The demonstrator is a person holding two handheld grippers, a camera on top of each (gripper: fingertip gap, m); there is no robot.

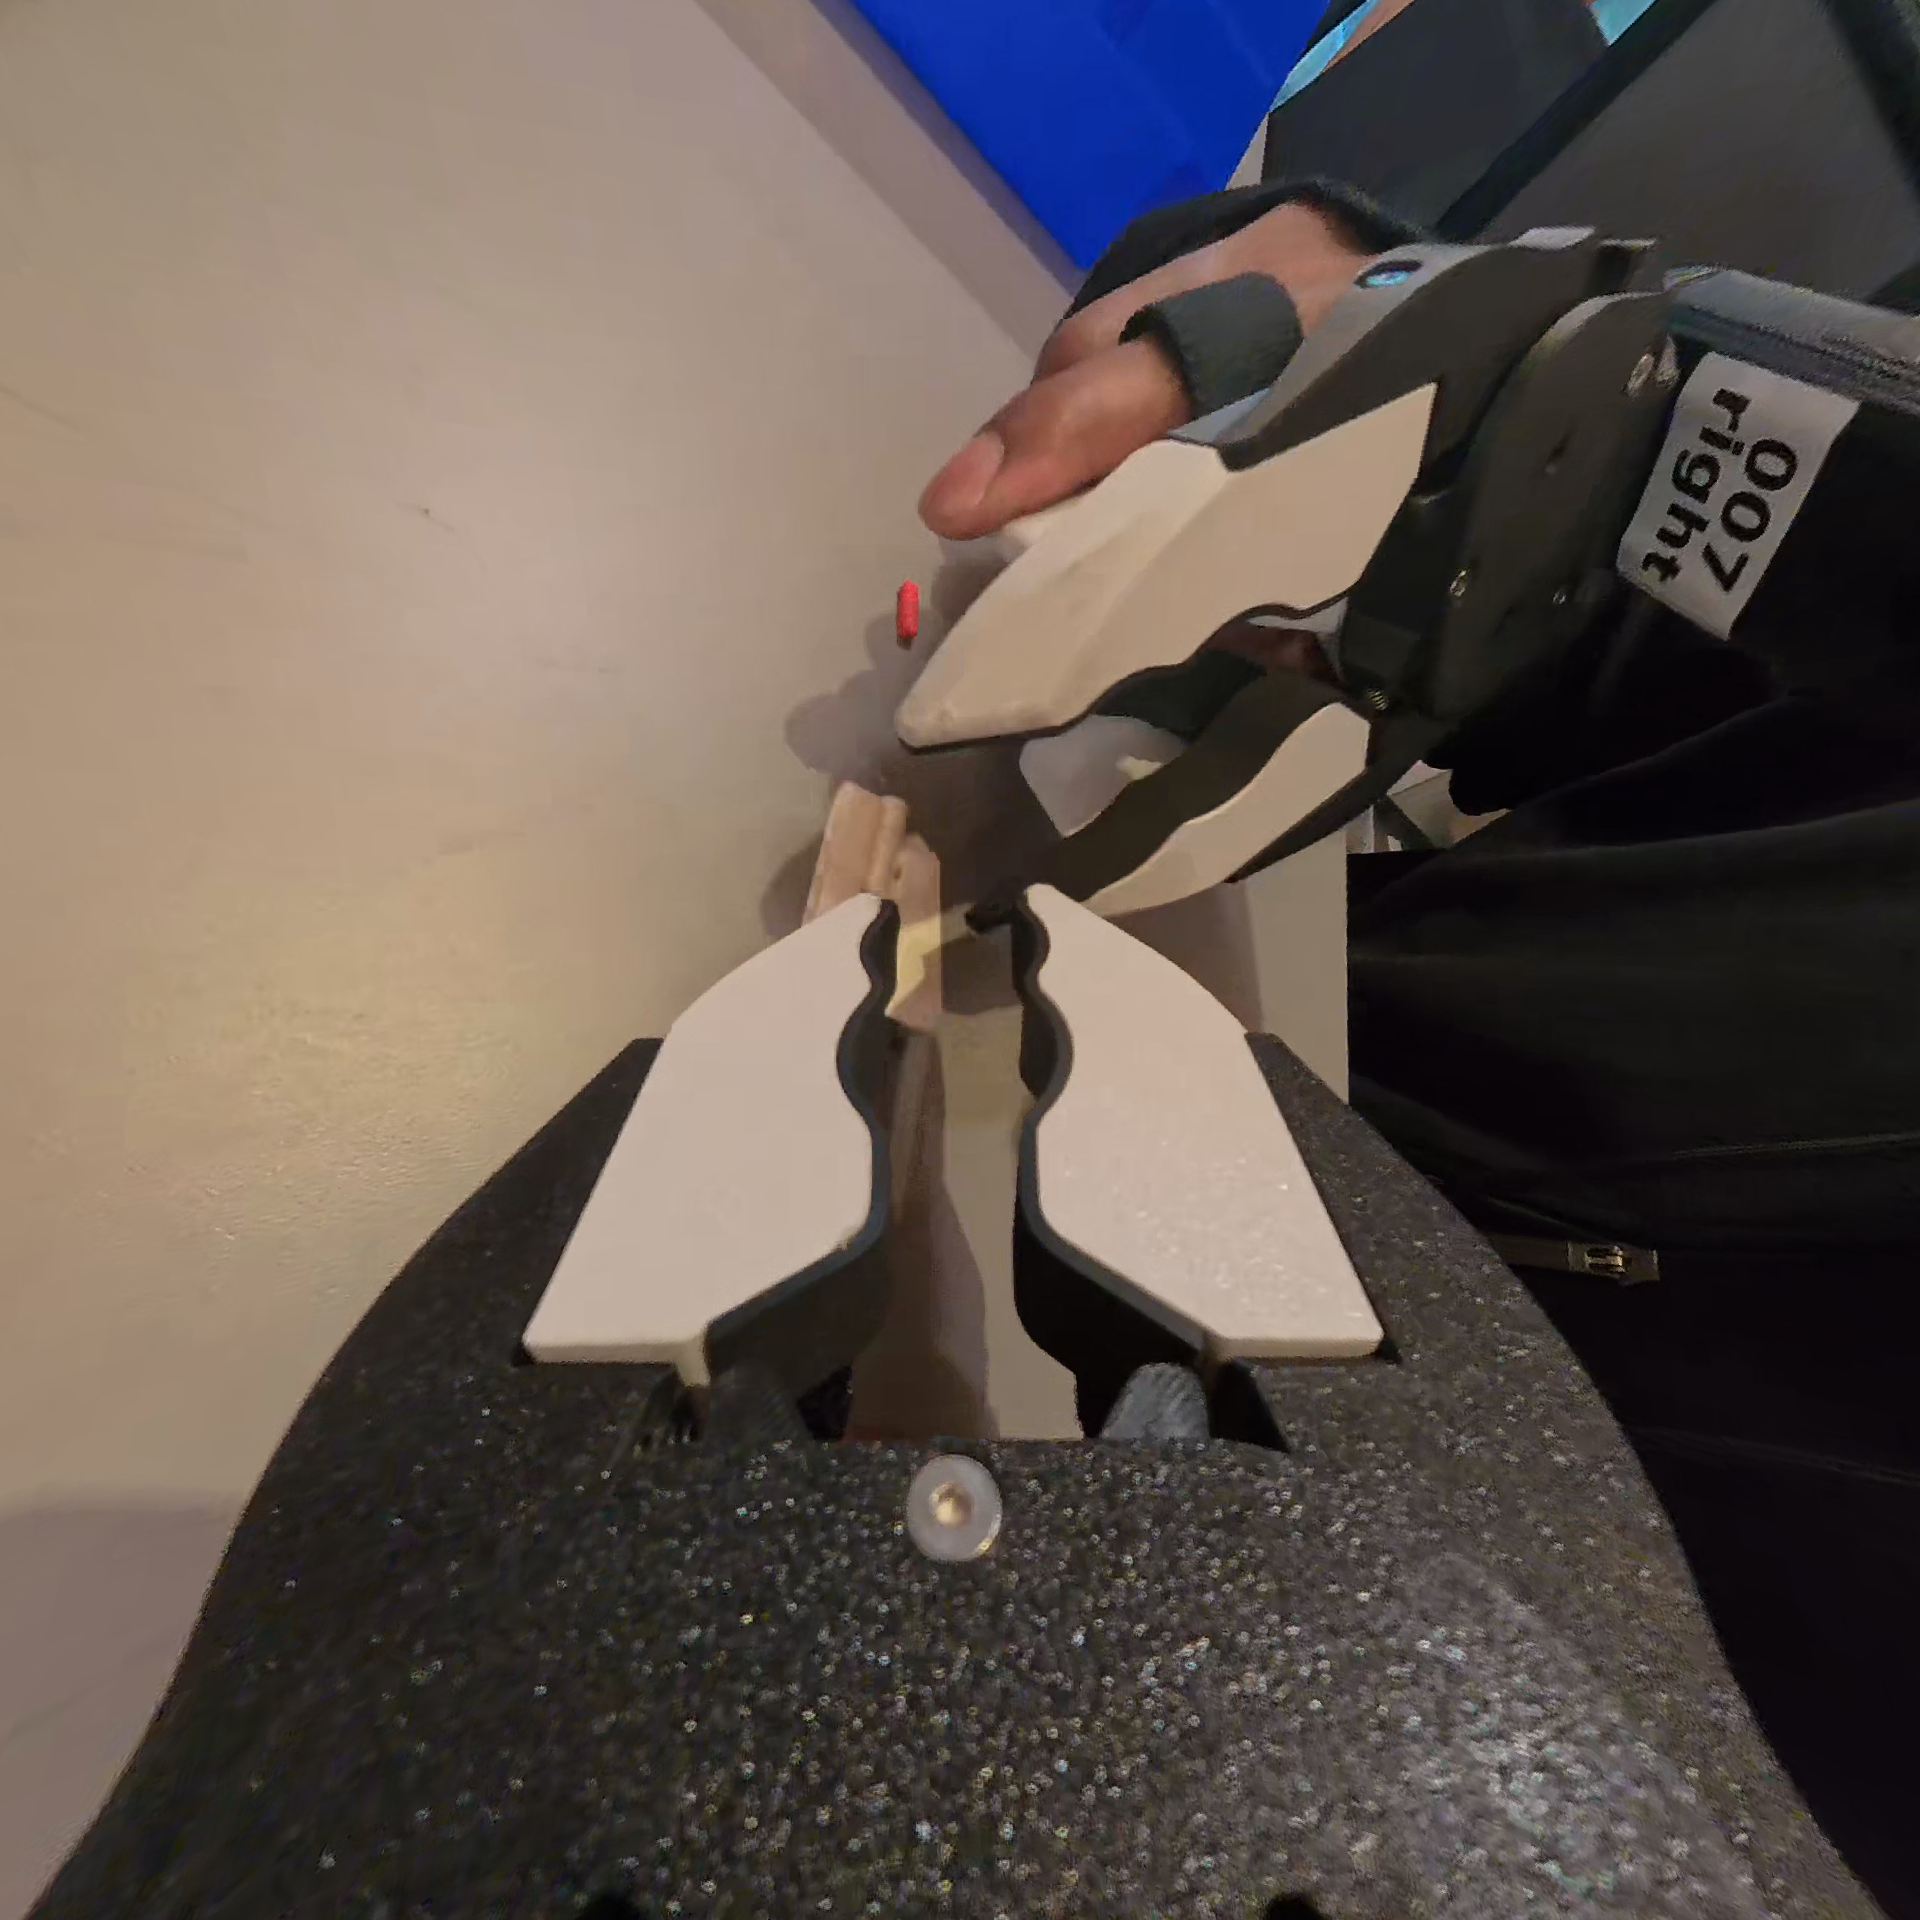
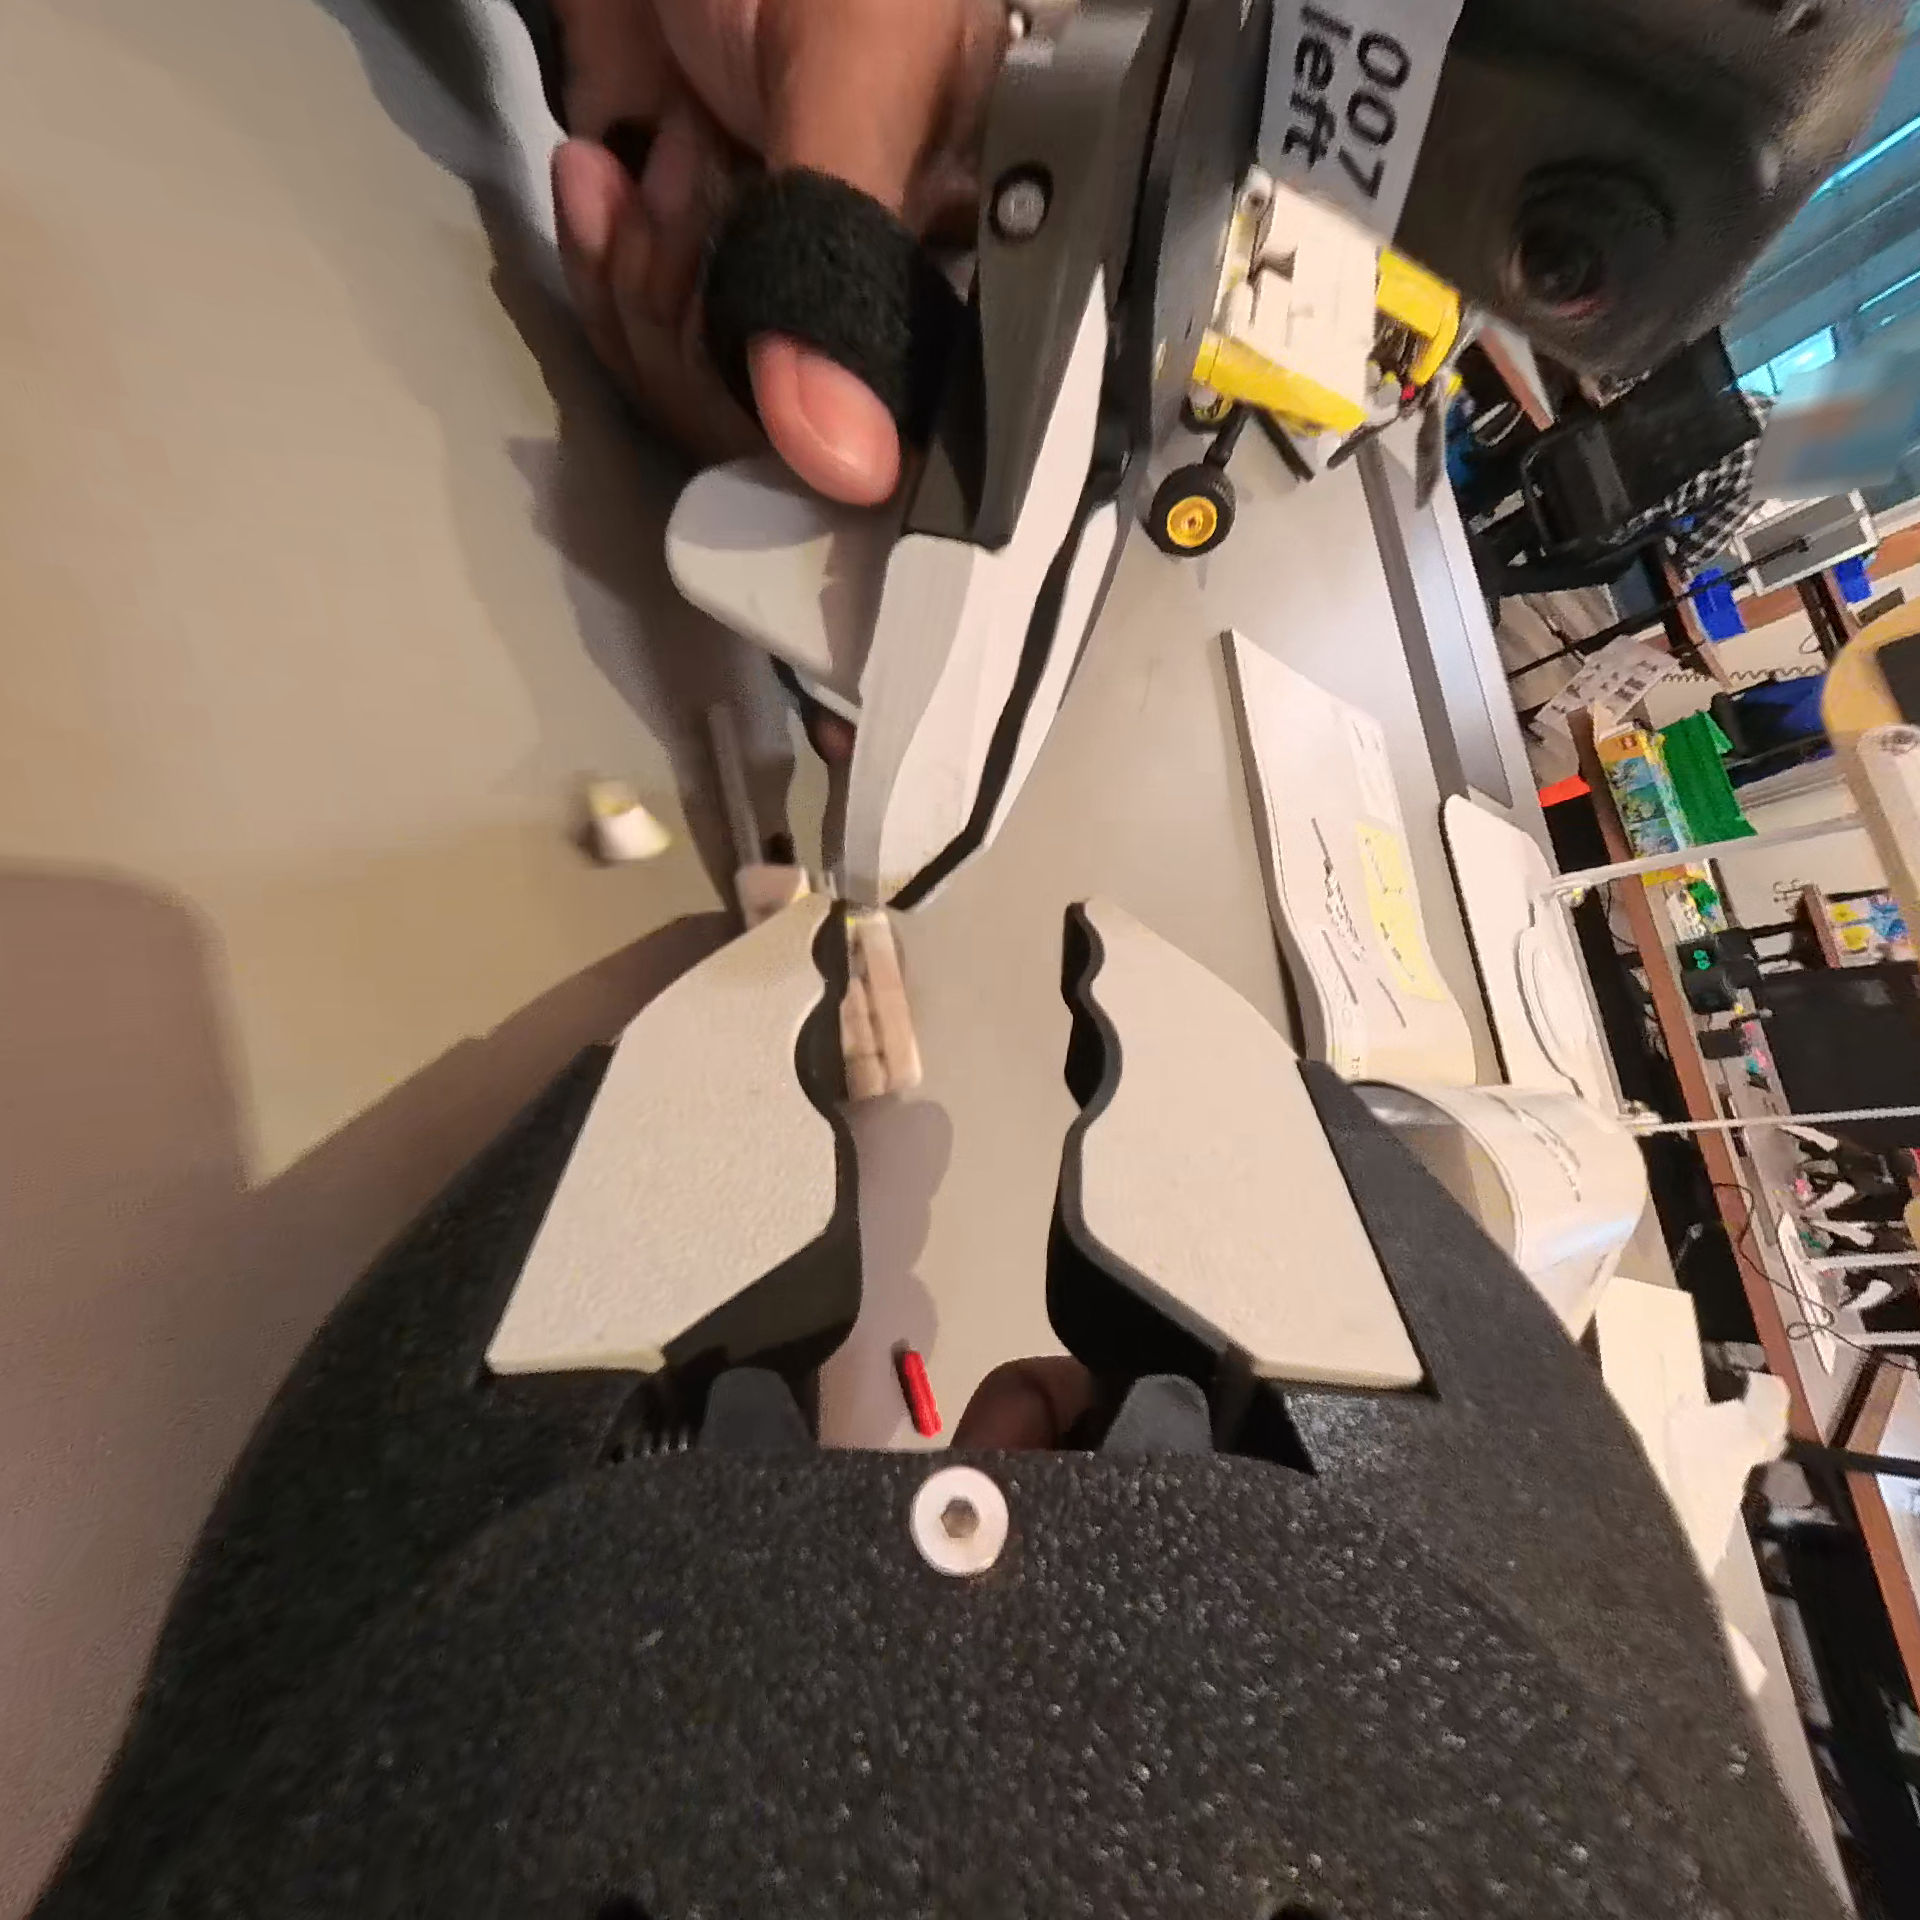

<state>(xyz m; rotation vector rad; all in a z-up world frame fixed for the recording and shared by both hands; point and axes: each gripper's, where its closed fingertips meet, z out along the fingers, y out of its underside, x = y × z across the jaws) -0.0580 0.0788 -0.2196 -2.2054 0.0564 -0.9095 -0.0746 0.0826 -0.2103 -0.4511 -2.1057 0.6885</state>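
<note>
A tan brick piece [image 1: 862, 842] is off the pale table [image 1: 364, 623], just past my left gripper [image 1: 956, 914]. That gripper is shut on the piece's pale near end. In the right wrist view the left gripper [image 2: 857, 894] comes down from above and its tips meet on the end of the tan piece [image 2: 878, 997]. My right gripper [image 2: 956, 914] is open. The piece lies along its left pad and its right pad stands well clear. In the left wrist view the right gripper [image 1: 956, 821] reaches in from the upper right, with its lower fingertip beside my left fingertips.
A small red pin [image 1: 907, 613] lies on the table, also in the right wrist view [image 2: 920, 1408]. A small white cone piece [image 2: 623, 826] and a grey rod [image 2: 732, 779] lie to the left. A yellow wheeled toy [image 2: 1195, 514] and printed sheets [image 2: 1340, 831] lie to the right. My left and right fingertips are right by each other.
</note>
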